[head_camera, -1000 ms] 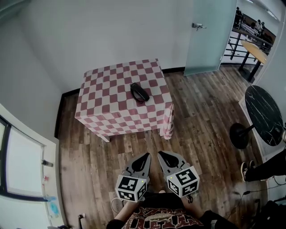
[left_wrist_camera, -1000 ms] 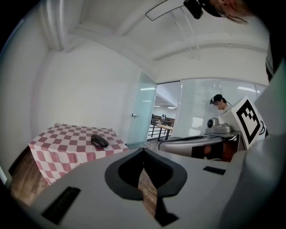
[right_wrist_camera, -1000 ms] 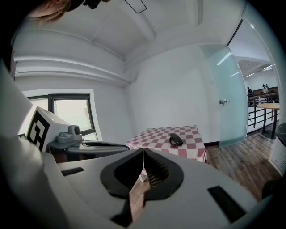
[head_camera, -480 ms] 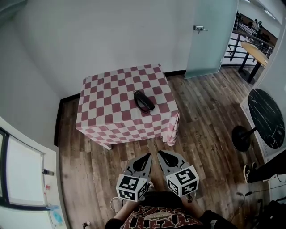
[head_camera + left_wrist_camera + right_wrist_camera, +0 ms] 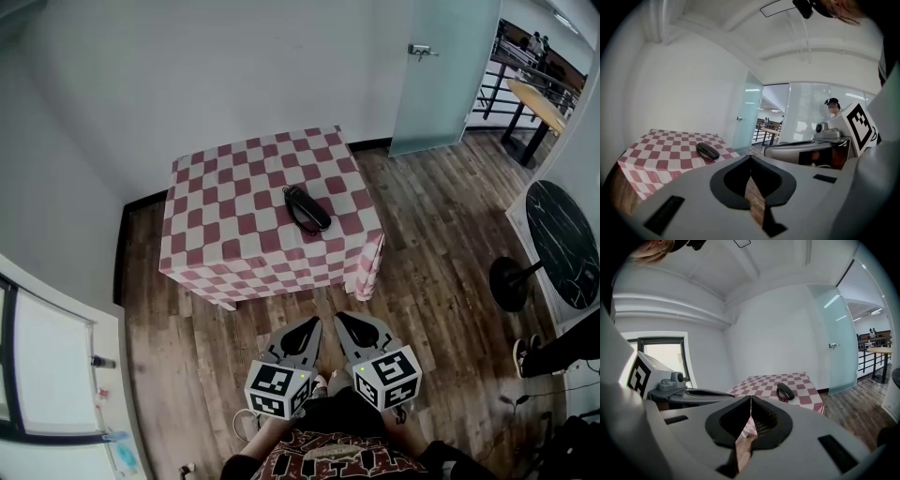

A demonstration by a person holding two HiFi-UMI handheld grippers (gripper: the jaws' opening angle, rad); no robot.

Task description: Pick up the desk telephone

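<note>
One checked worktop (image 5: 234, 225) is carrying the desk telephone (image 5: 307, 208) just right of its middle. It looks like dark, rigid plastic, likely light and slick. We are holding the left gripper (image 5: 312, 323) and right gripper (image 5: 341, 320) well short of it, fingers pressed together and empty — we are favouring a hold across its narrow sides.

Left gripper (image 5: 750, 160) jaws together, pointing toward black desk telephone (image 5: 707, 151) lying on checkered table (image 5: 656, 149), well apart.

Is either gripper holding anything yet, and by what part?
Nothing is held. The left gripper and right gripper are shut, empty; the desk telephone lies on the table.
</note>
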